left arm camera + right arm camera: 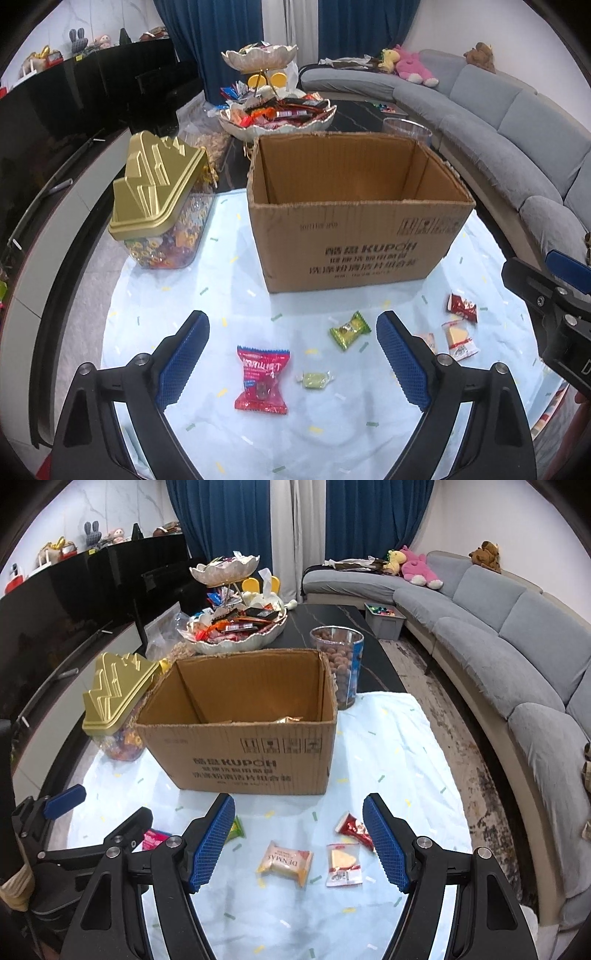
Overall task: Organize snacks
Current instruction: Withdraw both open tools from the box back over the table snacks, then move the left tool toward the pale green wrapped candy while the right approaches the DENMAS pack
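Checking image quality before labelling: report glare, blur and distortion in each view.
Left wrist view: strong fisheye bending, dark corners, glare whitening the cloth, box print soft. Right wrist view: same bending, glare patch on the cloth, snacks sharp enough.

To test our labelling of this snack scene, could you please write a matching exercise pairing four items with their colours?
Items:
1. cardboard box
2. jar lid
3. large snack packet
4. small wrapped candy

Colours:
A. pale green
B. brown
C. red
D. gold

Pairs: 1-B, 2-D, 3-C, 4-A
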Demonstrator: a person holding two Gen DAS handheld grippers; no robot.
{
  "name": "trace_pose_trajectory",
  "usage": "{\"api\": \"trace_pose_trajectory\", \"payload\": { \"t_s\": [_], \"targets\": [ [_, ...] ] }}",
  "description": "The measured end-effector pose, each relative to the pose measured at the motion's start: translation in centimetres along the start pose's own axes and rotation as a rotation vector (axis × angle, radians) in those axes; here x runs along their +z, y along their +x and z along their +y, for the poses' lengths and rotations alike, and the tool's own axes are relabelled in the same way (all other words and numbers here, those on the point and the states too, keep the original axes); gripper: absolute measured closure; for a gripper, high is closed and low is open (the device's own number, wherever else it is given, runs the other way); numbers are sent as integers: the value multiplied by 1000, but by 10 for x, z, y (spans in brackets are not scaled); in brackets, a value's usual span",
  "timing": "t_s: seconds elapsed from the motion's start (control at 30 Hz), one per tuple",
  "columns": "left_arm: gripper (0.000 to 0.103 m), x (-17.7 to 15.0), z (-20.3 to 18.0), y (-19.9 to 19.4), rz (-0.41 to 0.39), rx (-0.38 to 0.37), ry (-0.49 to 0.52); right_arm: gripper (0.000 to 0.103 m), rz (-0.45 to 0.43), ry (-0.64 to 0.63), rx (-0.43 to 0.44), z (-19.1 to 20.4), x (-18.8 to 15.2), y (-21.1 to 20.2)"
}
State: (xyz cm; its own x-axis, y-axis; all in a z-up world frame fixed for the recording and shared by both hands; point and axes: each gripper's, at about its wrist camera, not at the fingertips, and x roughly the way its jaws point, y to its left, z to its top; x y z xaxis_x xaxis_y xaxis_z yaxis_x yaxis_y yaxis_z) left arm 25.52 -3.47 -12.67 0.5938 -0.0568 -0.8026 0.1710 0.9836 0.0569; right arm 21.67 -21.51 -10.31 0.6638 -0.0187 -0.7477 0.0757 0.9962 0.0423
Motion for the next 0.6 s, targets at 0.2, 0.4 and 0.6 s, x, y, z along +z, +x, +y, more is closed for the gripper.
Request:
{"api": "trace_pose_trajectory", "payload": {
  "t_s": [0.2,0.4,0.6],
  "targets": [
    [6,-14,-3,7,15,-3,6,30,12,-4,-2,0,-11,4],
    [6,-27,-3,14,22,-6,-1,30,27,-12,-1,2,-23,11],
    [7,-39,-5,24,32,-33,0,30,17,-24,-3,2,-33,17]
  ]
}}
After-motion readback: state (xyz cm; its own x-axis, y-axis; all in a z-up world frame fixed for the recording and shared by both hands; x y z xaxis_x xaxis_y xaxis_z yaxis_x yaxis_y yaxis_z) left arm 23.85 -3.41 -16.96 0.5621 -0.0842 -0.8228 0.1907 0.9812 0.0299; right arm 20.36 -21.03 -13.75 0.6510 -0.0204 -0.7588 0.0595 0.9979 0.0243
